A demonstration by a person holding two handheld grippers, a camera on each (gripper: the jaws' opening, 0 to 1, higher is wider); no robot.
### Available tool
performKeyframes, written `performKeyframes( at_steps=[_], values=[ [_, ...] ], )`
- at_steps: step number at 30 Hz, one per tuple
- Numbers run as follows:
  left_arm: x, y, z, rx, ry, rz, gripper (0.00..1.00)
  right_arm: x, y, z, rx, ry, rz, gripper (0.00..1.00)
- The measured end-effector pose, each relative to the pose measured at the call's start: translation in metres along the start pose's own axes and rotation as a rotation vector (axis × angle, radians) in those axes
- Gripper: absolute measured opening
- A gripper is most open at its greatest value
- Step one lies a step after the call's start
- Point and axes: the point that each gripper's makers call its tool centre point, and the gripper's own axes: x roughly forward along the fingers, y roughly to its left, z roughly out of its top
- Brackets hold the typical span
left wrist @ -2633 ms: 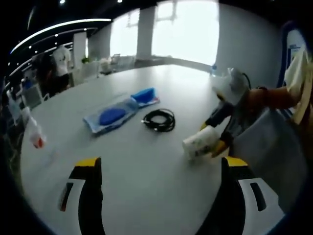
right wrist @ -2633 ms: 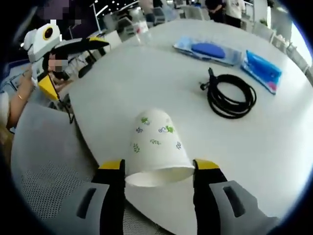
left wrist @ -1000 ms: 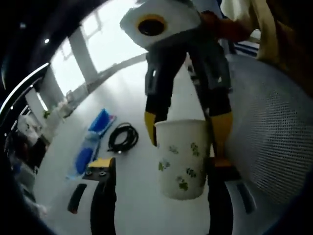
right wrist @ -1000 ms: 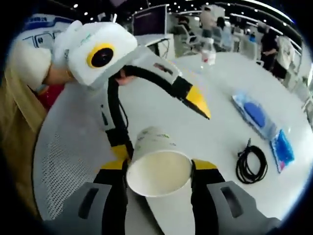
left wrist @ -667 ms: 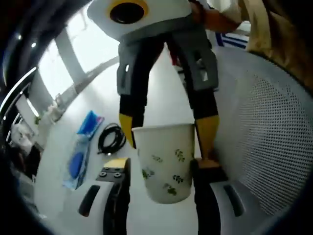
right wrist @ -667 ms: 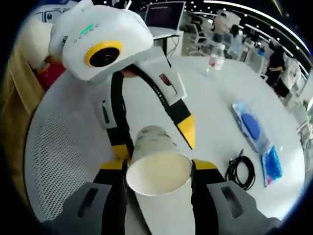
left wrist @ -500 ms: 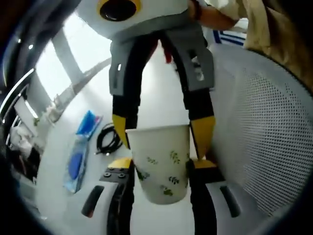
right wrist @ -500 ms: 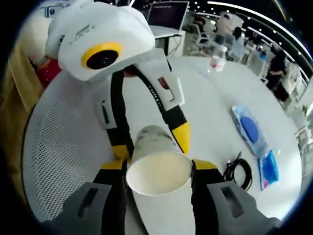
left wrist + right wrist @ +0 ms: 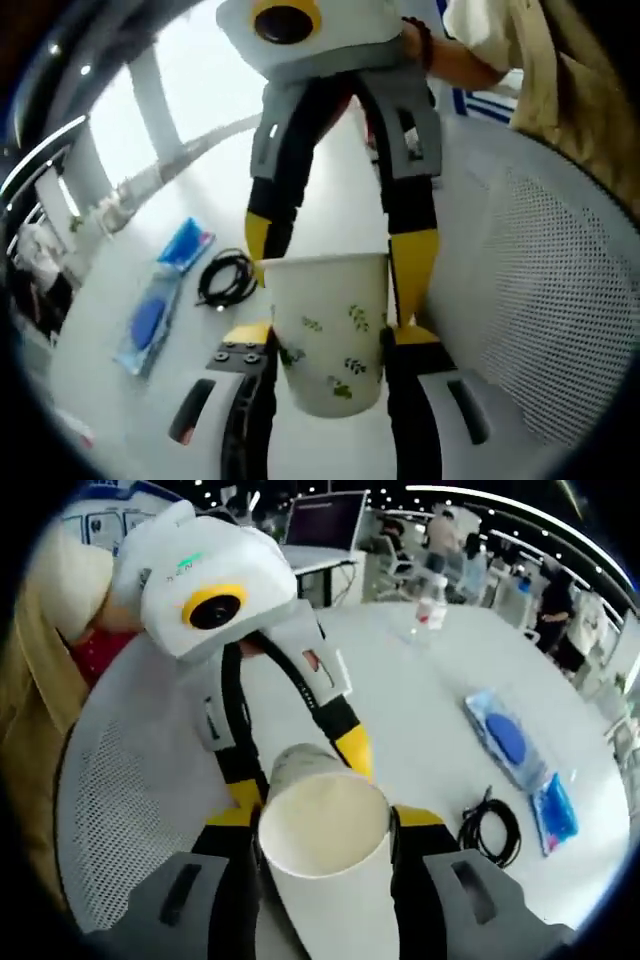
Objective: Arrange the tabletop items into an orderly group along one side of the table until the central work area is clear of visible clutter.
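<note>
From my left gripper (image 9: 325, 345) I saw the paper cup (image 9: 328, 330) side-on, leaf print showing, lifted above the desk (image 9: 200, 230) – my jaws pressed its lower part while the right gripper's (image 9: 335, 255) jaws pinched its rim. My right gripper (image 9: 322, 825) looked into the cup's (image 9: 322, 825) open mouth. Farther right lay the black cable (image 9: 490, 830) and blue pouches (image 9: 505, 738).
</note>
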Motion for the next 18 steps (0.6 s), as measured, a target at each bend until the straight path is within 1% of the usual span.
performKeyframes(
  at_steps=[1,3,4,5,7,8,10,12,14,16,18],
  values=[
    [-0.002,0.003,0.004,-0.023,-0.029,0.012,0.39,-0.003,-0.003,0.003,0.033,-0.028,0.001,0.5],
    [-0.005,0.009,0.009,-0.059,-0.064,0.035,0.39,-0.008,-0.008,0.009,0.096,-0.073,-0.009,0.49],
    [-0.008,0.014,0.013,-0.095,-0.097,0.052,0.39,-0.012,-0.012,0.014,0.147,-0.112,-0.016,0.49],
    [-0.009,0.016,0.015,-0.103,-0.108,0.057,0.39,-0.014,-0.014,0.016,0.179,-0.13,-0.016,0.49],
    [-0.015,0.025,0.023,-0.159,-0.166,0.092,0.39,-0.02,-0.02,0.024,0.243,-0.189,-0.021,0.49],
    [-0.018,0.029,0.027,-0.194,-0.195,0.103,0.39,-0.023,-0.024,0.028,0.29,-0.221,-0.024,0.48],
    [-0.023,0.037,0.034,-0.242,-0.249,0.128,0.39,-0.029,-0.031,0.036,0.347,-0.28,-0.038,0.47],
    [-0.028,0.043,0.039,-0.289,-0.289,0.148,0.39,-0.033,-0.033,0.041,0.391,-0.315,-0.041,0.47],
    [-0.031,0.048,0.042,-0.308,-0.315,0.165,0.39,-0.036,-0.035,0.045,0.424,-0.35,-0.049,0.46],
    [-0.033,0.049,0.044,-0.319,-0.329,0.168,0.39,-0.037,-0.035,0.046,0.431,-0.36,-0.052,0.45],
    [-0.033,0.049,0.045,-0.321,-0.333,0.172,0.4,-0.038,-0.034,0.048,0.412,-0.376,-0.063,0.45]
  ],
)
